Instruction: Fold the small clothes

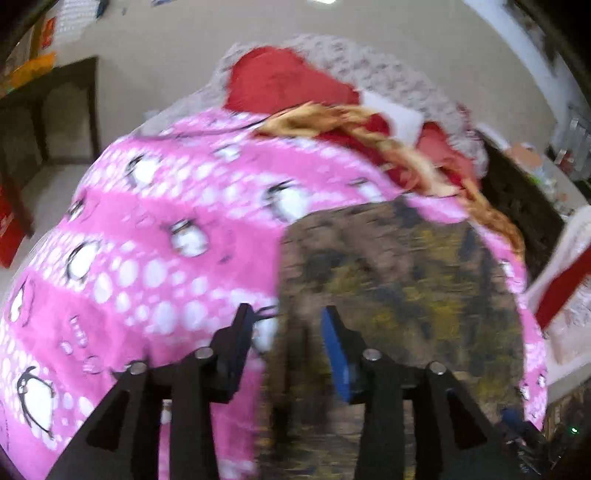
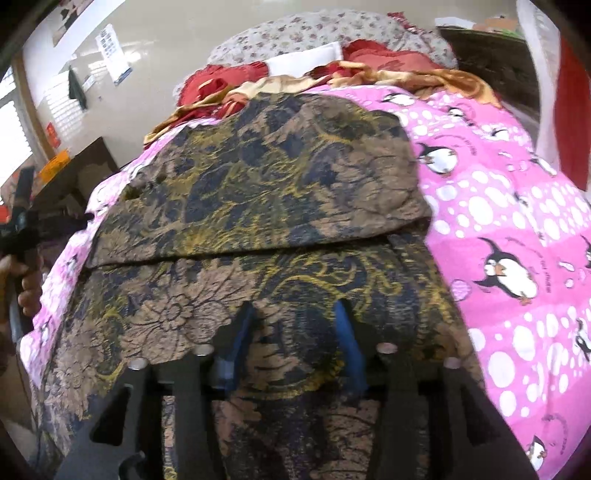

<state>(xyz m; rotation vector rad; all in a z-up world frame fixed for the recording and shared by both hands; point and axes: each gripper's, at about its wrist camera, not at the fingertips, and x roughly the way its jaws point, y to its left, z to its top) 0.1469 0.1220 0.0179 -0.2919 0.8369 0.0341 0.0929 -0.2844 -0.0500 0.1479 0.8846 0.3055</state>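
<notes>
A brown garment (image 2: pixel 266 192) with yellow and dark blue floral print lies on a pink penguin blanket (image 2: pixel 509 229), its far part folded over toward me. My right gripper (image 2: pixel 295 314) is open, its fingers low over the garment's near part. My left gripper (image 1: pixel 288 321) is open above the garment's left edge (image 1: pixel 388 280), where it meets the pink blanket (image 1: pixel 147 236); that view is blurred. The left gripper also shows at the left edge of the right wrist view (image 2: pixel 26 221), held by a hand.
Red and gold cloths (image 2: pixel 332 81) and a floral pillow (image 2: pixel 314 33) are piled at the bed's far end. A dark wooden cabinet (image 1: pixel 48 114) stands left of the bed. A dark headboard or chest (image 2: pixel 491 59) is at the far right.
</notes>
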